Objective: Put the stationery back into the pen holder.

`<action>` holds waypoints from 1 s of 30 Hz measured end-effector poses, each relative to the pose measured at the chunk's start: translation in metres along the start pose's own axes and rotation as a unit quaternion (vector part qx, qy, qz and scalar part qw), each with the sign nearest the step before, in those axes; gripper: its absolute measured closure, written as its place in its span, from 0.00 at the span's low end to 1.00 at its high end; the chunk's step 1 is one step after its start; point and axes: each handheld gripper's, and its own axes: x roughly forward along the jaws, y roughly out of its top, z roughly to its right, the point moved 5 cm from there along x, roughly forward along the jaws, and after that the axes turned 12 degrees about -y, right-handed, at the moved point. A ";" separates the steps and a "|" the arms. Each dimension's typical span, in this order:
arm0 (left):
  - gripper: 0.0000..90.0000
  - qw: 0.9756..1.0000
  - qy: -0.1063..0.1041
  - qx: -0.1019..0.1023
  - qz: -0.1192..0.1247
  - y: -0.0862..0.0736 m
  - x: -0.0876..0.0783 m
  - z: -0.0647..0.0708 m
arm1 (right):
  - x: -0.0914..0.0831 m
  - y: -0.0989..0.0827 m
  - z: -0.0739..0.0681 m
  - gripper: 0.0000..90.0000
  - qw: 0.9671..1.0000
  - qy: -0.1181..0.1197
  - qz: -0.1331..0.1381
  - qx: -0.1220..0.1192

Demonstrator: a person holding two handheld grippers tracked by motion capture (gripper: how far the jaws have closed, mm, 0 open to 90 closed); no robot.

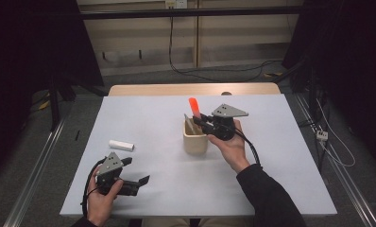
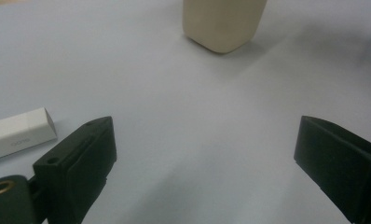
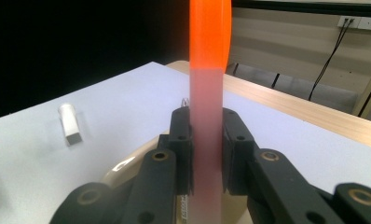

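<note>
Black jaws of our left gripper (image 2: 200, 163) stand wide apart with nothing between them; one white stick (image 2: 18, 133) lies just outside one jaw, and one beige cup (image 2: 223, 23) stands farther ahead. Our right gripper (image 3: 207, 154) clamps one orange-tipped translucent stick (image 3: 208, 93) upright over that cup.

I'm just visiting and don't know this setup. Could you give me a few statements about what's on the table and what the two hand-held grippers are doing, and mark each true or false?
1. The right gripper is clamped on an orange-tipped stick. True.
2. The left gripper holds the white block. False: its jaws are wide apart with nothing between them, and the block lies on the table beside it.
3. The stick is held over the beige cup. True.
4. The beige cup lies tipped on its side. False: it stands upright.
5. The white block is inside the cup. False: it lies apart from the cup, on the table.
</note>
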 end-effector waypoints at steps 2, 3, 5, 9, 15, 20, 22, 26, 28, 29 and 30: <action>0.06 1.000 -0.002 -0.003 -0.002 -0.001 0.001 0.001 | 0.000 -0.001 0.000 0.86 1.000 -0.002 -0.001 -0.001; 0.06 1.000 -0.003 -0.002 -0.002 -0.001 0.001 0.001 | 0.001 -0.002 0.000 0.85 1.000 -0.002 -0.002 -0.001; 0.06 1.000 -0.003 -0.001 -0.003 0.000 0.001 0.001 | 0.000 -0.002 0.000 0.81 1.000 -0.004 -0.002 -0.001; 0.06 1.000 -0.004 -0.002 -0.005 -0.001 0.001 0.000 | -0.001 0.000 0.001 0.75 1.000 -0.003 0.003 -0.001; 0.06 1.000 0.002 -0.008 -0.003 -0.001 0.000 -0.002 | -0.008 0.004 0.001 0.51 1.000 -0.013 0.004 -0.009; 0.06 1.000 0.017 -0.008 -0.010 -0.001 -0.004 -0.007 | -0.015 0.003 0.005 0.32 0.999 -0.029 -0.008 -0.020; 0.06 1.000 0.014 -0.010 -0.011 0.000 -0.006 -0.007 | -0.019 0.002 0.006 0.29 0.999 -0.030 -0.002 -0.017; 0.07 1.000 0.009 -0.003 -0.012 0.004 -0.011 -0.007 | -0.027 -0.004 0.010 0.22 0.999 -0.034 -0.006 -0.014; 0.07 1.000 0.011 -0.007 -0.007 0.006 -0.014 -0.010 | -0.032 -0.006 0.013 0.20 0.999 -0.037 -0.004 -0.009; 0.07 1.000 0.012 -0.008 -0.007 0.006 -0.015 -0.012 | -0.034 -0.007 0.014 0.20 0.999 -0.038 -0.005 -0.007; 0.07 1.000 0.014 -0.010 -0.011 0.006 -0.017 -0.014 | -0.036 -0.008 0.016 0.19 0.999 -0.040 -0.006 -0.009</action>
